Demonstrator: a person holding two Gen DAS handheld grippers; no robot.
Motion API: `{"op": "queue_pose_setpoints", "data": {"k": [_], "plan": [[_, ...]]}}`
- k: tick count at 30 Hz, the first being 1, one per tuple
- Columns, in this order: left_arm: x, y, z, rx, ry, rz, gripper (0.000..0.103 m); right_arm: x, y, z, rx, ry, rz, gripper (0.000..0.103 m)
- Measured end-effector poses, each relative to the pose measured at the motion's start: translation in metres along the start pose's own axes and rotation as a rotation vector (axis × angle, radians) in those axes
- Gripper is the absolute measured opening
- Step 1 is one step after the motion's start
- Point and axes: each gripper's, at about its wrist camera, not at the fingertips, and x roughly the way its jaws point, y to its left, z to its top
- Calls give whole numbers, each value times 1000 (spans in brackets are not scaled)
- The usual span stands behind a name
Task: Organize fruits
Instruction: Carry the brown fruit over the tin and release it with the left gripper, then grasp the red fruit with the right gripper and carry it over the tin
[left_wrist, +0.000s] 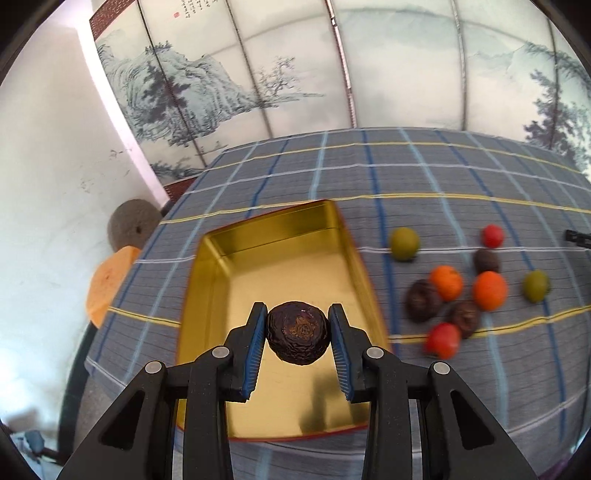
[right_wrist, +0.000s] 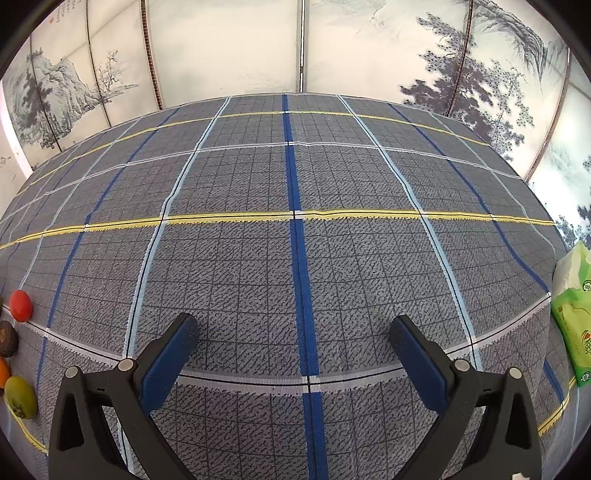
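**Dark fruit held over the gold tin**

Pinching a dark wrinkled fruit between its two blue-padded fingers, the left gripper holds it above the inside of an open gold tin. The fruit sits clear of the tin floor, touching a pad on each side. The tin rests on a desk covered by a grey checked cloth, close to the desk's left edge, with its long sides running away from the camera.

On the cloth to the right of the tin lies a loose cluster of fruit: a green fruit nearest the tin's far end, two orange fruits side by side in the middle, a red fruit farther back, another red one at the near side, three more dark wrinkled ones among them, and a second green one at the right.

The right gripper hangs over bare cloth with its fingers spread wide and holding nothing. A green packet lies at the desk's right edge.
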Motion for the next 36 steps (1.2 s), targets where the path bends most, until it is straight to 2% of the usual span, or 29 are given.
{"op": "queue_pose_setpoints", "data": {"k": [9, 16, 19, 21, 23, 26, 29, 30, 32, 33, 34, 36], "plan": [[41, 28, 22, 39, 50, 62, 35, -5, -2, -3, 13, -3, -17, 103], [84, 50, 46, 34, 148, 39, 36, -5, 1, -3, 21, -3, -33, 103], [96, 52, 54, 44, 157, 52, 37, -5, 2, -4, 28, -3, -39, 103], [99, 52, 55, 46, 159, 33, 42, -5, 2, -4, 33, -2, -40, 103], [97, 54, 55, 25, 159, 8, 58, -5, 2, -4, 36, -2, -43, 103], [77, 56, 46, -36, 106, -57, 60, -5, 2, -4, 38, -3, -42, 103], [54, 47, 30, -27, 30, -59, 69, -7, 2, -5, 44, -12, -33, 103], [48, 41, 24, -12, 8, -40, 70, -13, 2, -7, 44, -41, 0, 102], [44, 36, 17, -5, -16, -7, 71, -31, 5, -16, 47, -107, 104, 93], [44, 36, 13, -22, -24, -16, 71, -43, 10, -22, 42, -128, 176, 85], [45, 37, 11, -37, -25, -30, 71, -54, 17, -28, 33, -141, 236, 82], [53, 42, 9, -71, -11, -46, 71, -79, 34, -40, -18, -157, 395, 81]]}}
